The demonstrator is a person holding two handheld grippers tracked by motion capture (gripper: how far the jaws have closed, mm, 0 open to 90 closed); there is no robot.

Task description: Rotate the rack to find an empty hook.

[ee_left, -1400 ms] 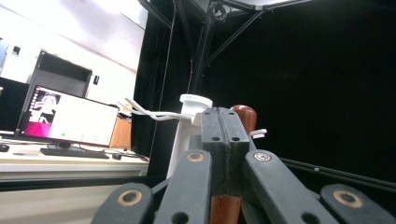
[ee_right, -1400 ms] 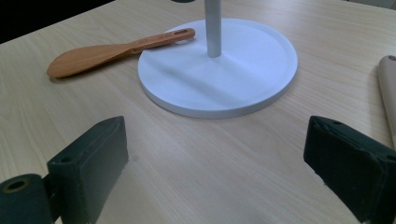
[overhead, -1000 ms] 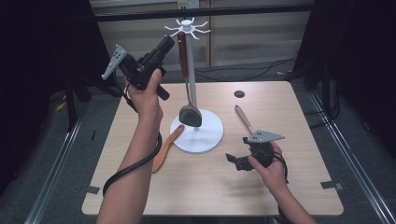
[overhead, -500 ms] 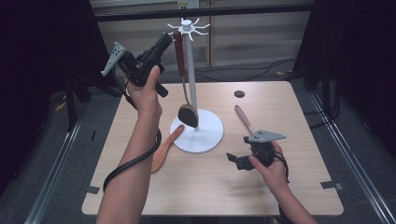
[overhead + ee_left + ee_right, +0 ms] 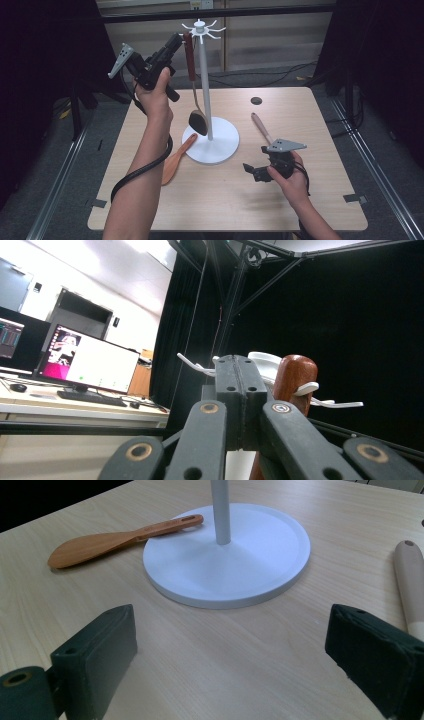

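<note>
My left gripper [image 5: 176, 42], jaws closed empty beside the hung ladle [image 5: 192, 75], backs off slowly; right gripper [image 5: 252, 171] waits wide open near the beige-handled utensil [image 5: 261, 127].

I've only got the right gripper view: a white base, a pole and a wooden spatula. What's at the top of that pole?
Observer: The pole ends in a ring of white hooks, and a dark ladle with a red-brown handle appears to hang from one.
Operator: Where's the left gripper?
Observer: The left gripper is up high, right beside the top of the ladle's handle.
Operator: Is it gripping the handle?
Observer: No. The left gripper view shows its jaws shut with nothing between them, and the handle stands beside them.
</note>
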